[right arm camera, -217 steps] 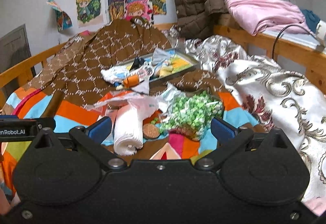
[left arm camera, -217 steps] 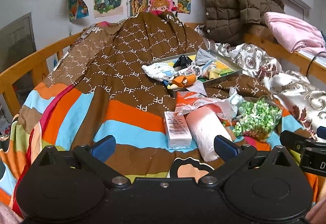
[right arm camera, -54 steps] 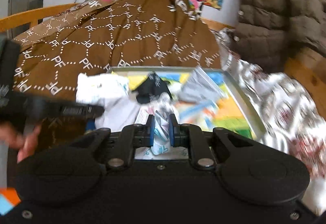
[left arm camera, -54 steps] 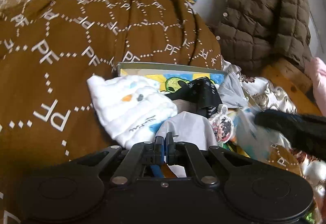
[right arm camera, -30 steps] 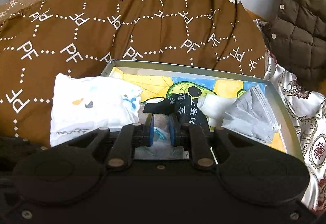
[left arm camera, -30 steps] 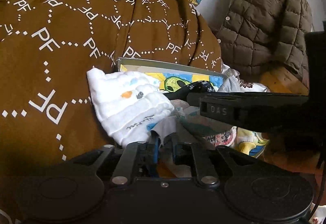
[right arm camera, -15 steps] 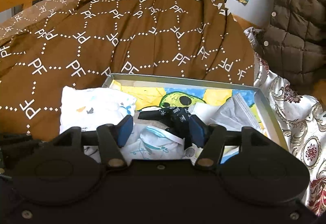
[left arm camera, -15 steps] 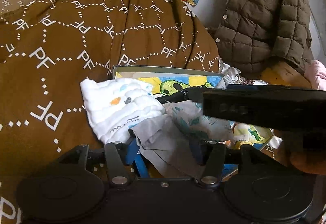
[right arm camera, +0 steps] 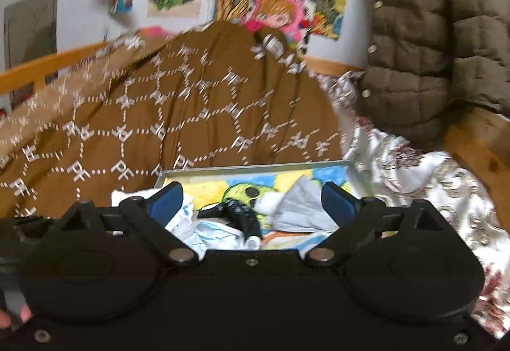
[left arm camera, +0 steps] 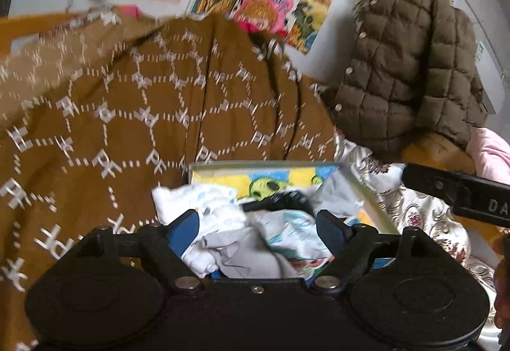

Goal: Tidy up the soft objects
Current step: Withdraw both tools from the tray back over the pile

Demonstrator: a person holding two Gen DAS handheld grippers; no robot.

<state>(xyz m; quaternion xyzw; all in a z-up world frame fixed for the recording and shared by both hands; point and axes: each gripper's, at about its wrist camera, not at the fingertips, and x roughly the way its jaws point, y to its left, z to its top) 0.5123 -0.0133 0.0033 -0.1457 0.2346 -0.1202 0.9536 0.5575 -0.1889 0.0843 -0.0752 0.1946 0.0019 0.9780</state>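
The left gripper (left arm camera: 258, 225) is spreading its jaws wide, the blue pads standing apart with nothing pinched; a heap of soft cloths (left arm camera: 255, 239) is lying beyond and between the fingers, but the pads are not pressing on it. The right gripper (right arm camera: 251, 201) is likewise opening, its pads well apart and gripping nothing. Ahead of both tongs a shallow tray (left arm camera: 366, 191) with a cartoon-printed floor is holding the soft things: a white patterned cloth (left arm camera: 197, 201) toward the left finger, a black fabric piece (right arm camera: 237, 212) in the middle, and a grey face mask (right arm camera: 302, 207) toward the right finger. Both views are smeared by motion, so the prints on the cloths are hard to read, and each gripper's black body is hiding the near edge of the tray. Behind the tray a brown patterned quilt (left arm camera: 143, 115) is rising; a quilted brown jacket (left arm camera: 408, 70) is hanging off to the right. Both tongs are pointing slightly downward at the tray, and the right one is showing as a dark bar at the right edge of the left view.
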